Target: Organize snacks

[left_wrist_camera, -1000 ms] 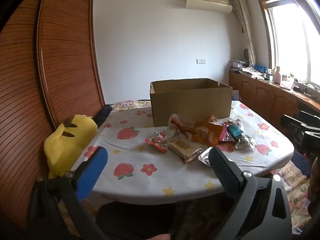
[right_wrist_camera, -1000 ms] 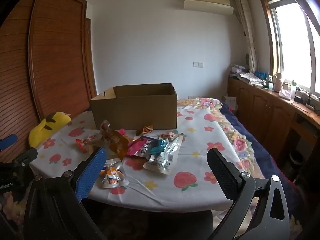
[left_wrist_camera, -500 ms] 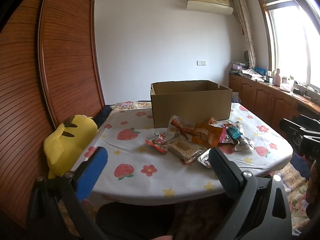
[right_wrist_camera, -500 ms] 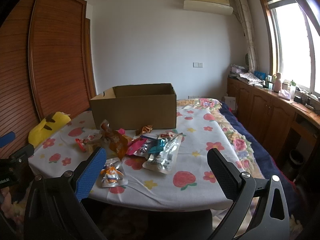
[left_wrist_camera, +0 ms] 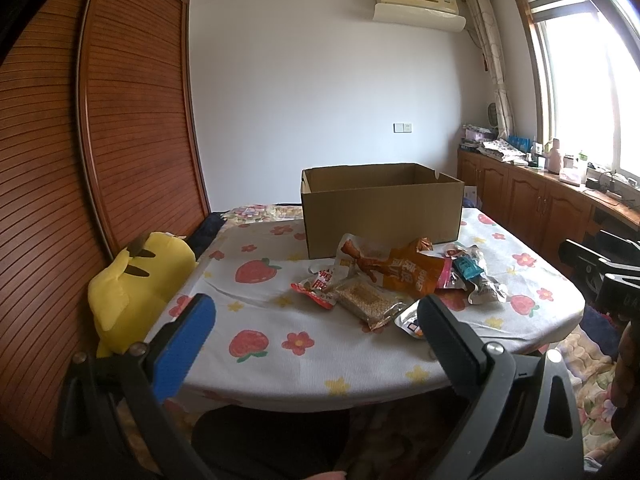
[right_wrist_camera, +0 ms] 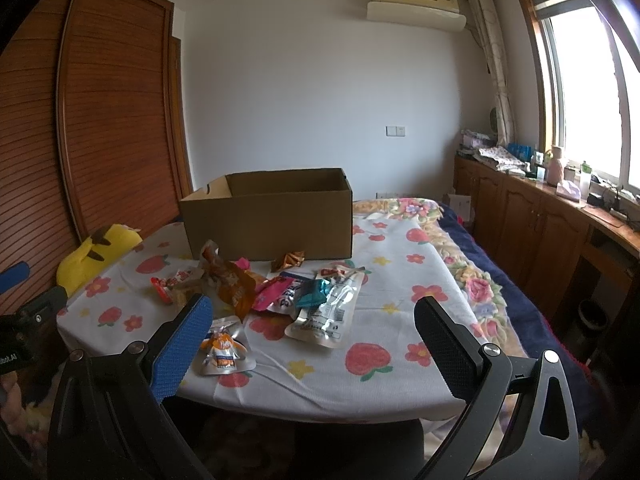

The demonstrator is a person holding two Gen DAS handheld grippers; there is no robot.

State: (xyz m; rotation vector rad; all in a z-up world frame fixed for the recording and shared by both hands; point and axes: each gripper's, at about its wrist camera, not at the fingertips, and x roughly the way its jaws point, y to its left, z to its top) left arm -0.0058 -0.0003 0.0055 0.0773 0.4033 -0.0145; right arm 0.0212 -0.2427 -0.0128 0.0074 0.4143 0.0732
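Note:
Several snack packets lie in a heap on the table with the strawberry cloth (left_wrist_camera: 256,344): an orange bag (left_wrist_camera: 404,272), a clear packet of sesame bars (left_wrist_camera: 366,300), a red packet (left_wrist_camera: 316,286), a silver pouch (right_wrist_camera: 330,314) and a small silver-orange pouch (right_wrist_camera: 222,352). An open cardboard box (left_wrist_camera: 380,208) stands behind them; it also shows in the right wrist view (right_wrist_camera: 272,216). My left gripper (left_wrist_camera: 316,320) is open and empty, before the table's near edge. My right gripper (right_wrist_camera: 312,320) is open and empty, also short of the heap.
A yellow plush toy (left_wrist_camera: 132,292) sits at the table's left edge against the wooden sliding doors (left_wrist_camera: 132,120). Wooden cabinets (right_wrist_camera: 540,232) with clutter run under the window on the right. A floral bedspread (right_wrist_camera: 472,280) hangs on the table's right side.
Both views have shifted very slightly toward the table. Nothing on the table has moved and both grippers stay open.

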